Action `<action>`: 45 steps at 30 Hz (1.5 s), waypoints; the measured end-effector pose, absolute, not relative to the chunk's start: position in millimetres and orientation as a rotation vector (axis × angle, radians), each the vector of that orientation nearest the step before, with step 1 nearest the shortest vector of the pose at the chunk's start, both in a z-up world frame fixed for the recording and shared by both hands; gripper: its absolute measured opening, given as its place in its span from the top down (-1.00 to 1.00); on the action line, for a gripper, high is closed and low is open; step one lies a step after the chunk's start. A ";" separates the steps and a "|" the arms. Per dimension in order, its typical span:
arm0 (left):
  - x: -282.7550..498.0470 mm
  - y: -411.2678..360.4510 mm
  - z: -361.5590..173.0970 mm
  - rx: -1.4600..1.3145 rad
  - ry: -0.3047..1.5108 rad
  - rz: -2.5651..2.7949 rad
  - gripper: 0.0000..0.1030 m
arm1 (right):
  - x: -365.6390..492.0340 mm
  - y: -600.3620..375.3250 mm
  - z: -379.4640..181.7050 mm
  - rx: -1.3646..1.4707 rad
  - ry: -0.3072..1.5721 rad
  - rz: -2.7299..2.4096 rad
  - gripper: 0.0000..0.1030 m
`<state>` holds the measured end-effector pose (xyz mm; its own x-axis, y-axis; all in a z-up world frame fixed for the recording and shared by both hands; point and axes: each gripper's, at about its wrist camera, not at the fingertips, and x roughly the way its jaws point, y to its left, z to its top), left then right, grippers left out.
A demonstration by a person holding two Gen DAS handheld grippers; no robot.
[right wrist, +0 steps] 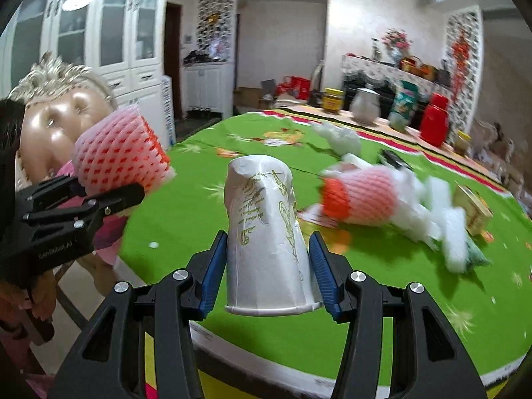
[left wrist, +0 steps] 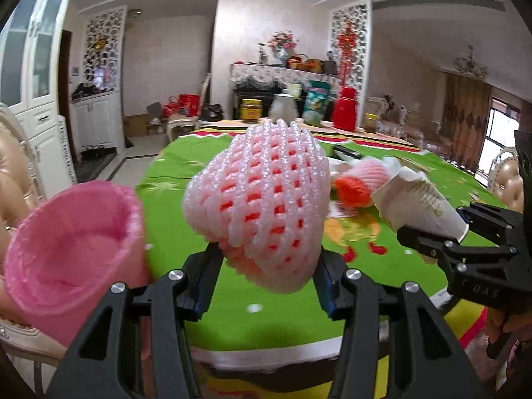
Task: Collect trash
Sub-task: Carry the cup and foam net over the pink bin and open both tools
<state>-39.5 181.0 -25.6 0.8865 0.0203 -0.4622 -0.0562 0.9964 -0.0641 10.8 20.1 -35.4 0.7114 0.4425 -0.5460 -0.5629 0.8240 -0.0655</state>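
The left gripper (left wrist: pixel 266 262) has its jaws closed around the lower end of a pink foam fruit net (left wrist: pixel 256 196), an open-mesh sleeve with an orange lining showing through the holes. It is held in the air above the near edge of the surface (left wrist: pixel 199 173), which wears a green patterned cloth. Just to its left stands a bin lined with a pink trash bag (left wrist: pixel 66 246), mouth open and tilted toward the camera; the net looks close to the rim but not over it yet.

The right gripper (right wrist: pixel 267 266) has its jaws pressed against both sides of a crumpled white paper cup (right wrist: pixel 266 242) with gold print, rim toward the camera and base pointing away.

More trash lies farther back on the cloth: a 2nd foam net with an orange end (right wrist: pixel 359 199), touching a heap of white foam wrap (right wrist: pixel 439 229).

The net will likely handle as very light, soft and springy, so it may bulge out of a loose grip; holding it across the bunched end, as now, seems sound. The cup is light and thin-walled and already dented; squeezing mid-wall suits it, since crushing trash does no harm.
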 end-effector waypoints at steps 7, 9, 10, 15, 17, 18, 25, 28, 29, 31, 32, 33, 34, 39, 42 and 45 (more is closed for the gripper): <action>-66.7 237.4 -19.2 -0.104 0.464 0.172 0.05 | 7.8 82.0 -34.7 -0.307 0.526 0.678 0.03; -70.0 253.0 -16.6 -0.105 0.462 0.204 0.05 | 8.4 94.9 -34.6 -0.316 0.529 0.701 0.03; -73.6 260.4 -15.2 -0.105 0.460 0.223 0.05 | 9.6 103.5 -34.3 -0.319 0.531 0.719 0.03; -88.2 302.3 -9.4 -0.118 0.469 0.288 0.02 | 17.1 139.3 -32.0 -0.318 0.538 0.799 0.03; -82.5 318.6 -8.2 -0.131 0.482 0.304 0.02 | 22.9 155.5 -29.0 -0.304 0.550 0.841 0.03; -83.0 331.0 -8.8 -0.145 0.490 0.319 0.02 | 25.0 162.8 -27.7 -0.301 0.553 0.856 0.03; -69.0 394.8 -16.9 -0.230 0.561 0.392 0.02 | 40.8 216.5 -20.6 -0.277 0.589 0.961 0.02; -60.7 419.3 -22.3 -0.251 0.584 0.423 0.02 | 47.4 241.1 -19.0 -0.257 0.609 0.997 0.02; -60.6 423.2 -24.9 -0.263 0.588 0.430 0.00 | 49.1 248.4 -19.5 -0.252 0.618 1.005 0.01; -60.8 438.4 -30.0 -0.306 0.595 0.435 -0.03 | 52.4 263.9 -22.3 -0.245 0.637 1.020 -0.05; -62.4 438.5 -33.1 -0.316 0.596 0.437 -0.14 | 53.5 270.5 -23.7 -0.240 0.641 1.023 -0.08; -63.3 443.3 -35.6 -0.324 0.598 0.448 -0.22 | 54.3 276.9 -25.2 -0.235 0.644 1.029 -0.09; -65.5 447.0 -37.2 -0.327 0.592 0.466 -0.37 | 55.1 282.0 -26.7 -0.229 0.649 1.036 -0.23; -85.3 458.1 -35.3 -0.351 0.526 0.529 -0.79 | 55.6 275.9 -30.4 -0.201 0.643 1.041 -0.57; -101.6 450.3 -31.3 -0.342 0.487 0.551 -0.91 | 52.7 253.8 -26.4 -0.181 0.627 1.026 -0.57; -109.4 431.4 -28.9 -0.321 0.469 0.556 -0.91 | 46.4 225.1 -23.8 -0.191 0.603 0.981 -0.58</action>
<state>-109.4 431.4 -28.9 0.7494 0.4277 -0.5055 -0.5704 0.8047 -0.1647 46.4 225.1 -23.8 0.4092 0.7213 -0.5588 -0.8241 0.5550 0.1130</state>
